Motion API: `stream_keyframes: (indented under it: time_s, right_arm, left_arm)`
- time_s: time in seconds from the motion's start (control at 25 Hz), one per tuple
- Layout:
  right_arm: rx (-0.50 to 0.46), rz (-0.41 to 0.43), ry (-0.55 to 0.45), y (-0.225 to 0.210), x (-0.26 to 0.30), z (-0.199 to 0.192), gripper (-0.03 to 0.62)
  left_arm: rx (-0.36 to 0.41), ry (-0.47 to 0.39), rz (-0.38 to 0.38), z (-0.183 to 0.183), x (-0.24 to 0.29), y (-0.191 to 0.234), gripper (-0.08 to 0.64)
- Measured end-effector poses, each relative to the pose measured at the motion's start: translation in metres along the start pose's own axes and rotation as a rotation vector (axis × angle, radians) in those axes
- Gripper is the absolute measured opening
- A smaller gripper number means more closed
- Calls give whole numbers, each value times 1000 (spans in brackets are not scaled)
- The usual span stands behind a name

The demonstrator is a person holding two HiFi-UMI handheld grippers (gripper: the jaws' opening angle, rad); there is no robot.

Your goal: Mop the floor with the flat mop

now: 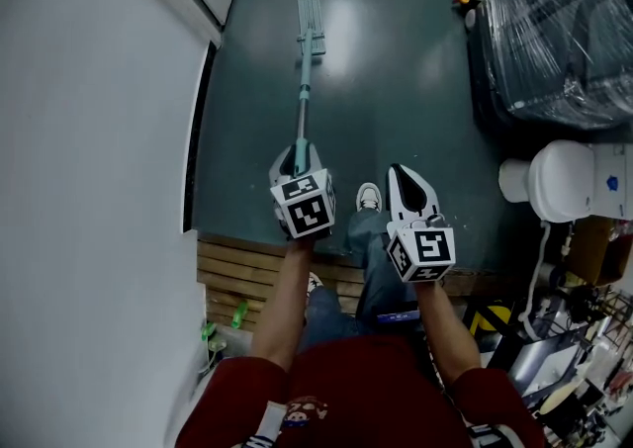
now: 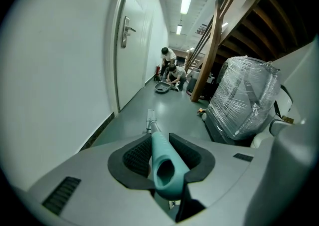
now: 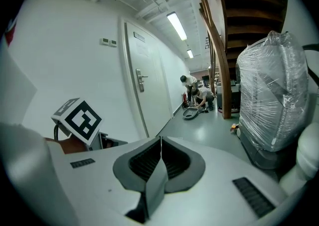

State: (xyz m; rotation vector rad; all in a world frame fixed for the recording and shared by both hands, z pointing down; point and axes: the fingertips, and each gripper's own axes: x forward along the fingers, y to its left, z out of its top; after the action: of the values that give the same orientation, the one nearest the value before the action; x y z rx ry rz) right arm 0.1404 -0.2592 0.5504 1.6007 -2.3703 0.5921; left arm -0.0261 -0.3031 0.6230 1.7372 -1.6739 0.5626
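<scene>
Flat mop (image 1: 304,100) stretches away from the person along the dark floor (image 1: 396,90), its narrow head lying well out in front and fairly near the white wall (image 1: 89,139). Its pale green handle (image 2: 162,162) is clamped between the jaws of the left claw (image 1: 300,161) at the very top end. The right claw (image 1: 400,173) hangs just beside it with its jaws pressed together on nothing, so only one claw carries the whole length. That looks like the main risk: with the hold so far from the head, a push or a sideways sweep could make the round handle turn or slide in the ribbed pads, and the head could lift off the floor or wander. A swing to the left would likely knock the head against the dark skirting at the foot of the wall. A wide swing to the right could reach the plastic-wrapped bundle (image 1: 554,31) or the white rounded fixture (image 1: 564,179) beside it. One shoe (image 1: 368,197) is on the floor and the other seems to stand on the wooden slats (image 1: 237,273) behind, so stepping forward while watching the mop may mean a stumble at that edge. People (image 2: 172,70) crouch far down the corridor, well clear for now.
</scene>
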Motion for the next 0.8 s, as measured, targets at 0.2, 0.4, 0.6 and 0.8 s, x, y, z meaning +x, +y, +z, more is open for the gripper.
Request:
stream_keyframes:
  time_s: [0.2,0.4,0.6,0.8]
  right_arm:
    - [-21,-19,16,1,-3,0,20]
    - [-33,2,8,12,-3,5,20]
    - [-29,0,15,20,-9,5,20]
    - [-31,11,-7,33,-21,8,20]
  left_arm:
    - [-6,8,-3,0,-4,2,124]
    - [-4,13,-5,-2,-12,4,124]
    - [-12,14,-6,-7,-24,8,124]
    - [-8,15,-8,-15,-40,11,124]
